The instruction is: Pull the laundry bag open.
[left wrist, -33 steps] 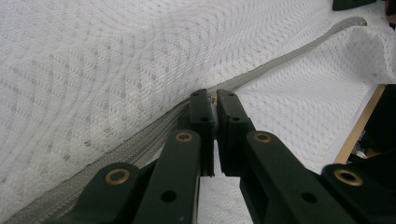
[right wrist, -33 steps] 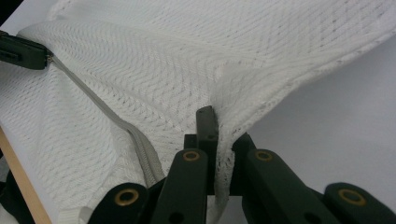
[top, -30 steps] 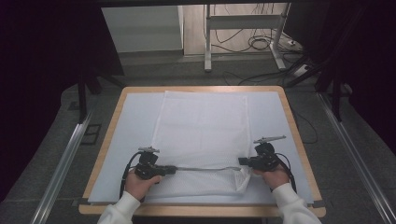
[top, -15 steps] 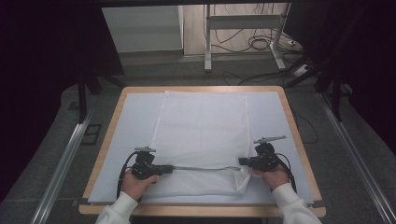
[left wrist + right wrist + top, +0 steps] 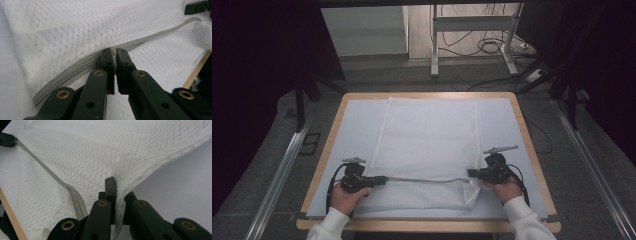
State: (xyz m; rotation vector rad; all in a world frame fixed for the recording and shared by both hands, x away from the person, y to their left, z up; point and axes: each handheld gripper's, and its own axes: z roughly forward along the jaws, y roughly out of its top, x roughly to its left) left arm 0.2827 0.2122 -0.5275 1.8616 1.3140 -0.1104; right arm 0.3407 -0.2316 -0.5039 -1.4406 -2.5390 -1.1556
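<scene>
Mesh laundry bag [image 5: 428, 145], white and flat, lies on the pale blue mat [image 5: 504, 120] of the wood-rimmed table [image 5: 526, 131], with its near end toward the person and a grey zipper [image 5: 422, 179] running across that end. The left gripper [image 5: 379, 180] sits at the zipper's left end; in the left gripper view its jaws stand nearly shut, with a small metal piece, most likely the zipper pull [image 5: 114, 53], pinched between the tips. The right gripper [image 5: 472, 173] is at the bag's near right corner, and in the right gripper view its jaws are closed on a fold of the mesh [image 5: 120, 202] beside the zipper's end, holding the cloth taut. Judged from how things lie, the work is the running of the zipper along the bag's mouth: the grey tape between the two grippers looks drawn together in the high view and in the left gripper view, so the slider appears to be at or near the left limit of its travel and that run is about complete. Whether a short stretch remains beneath the left jaws cannot be told. What seems left is to let go of both ends and perhaps smooth the bag. No brand, label or readable writing shows on the bag, the mat or the grippers.
</scene>
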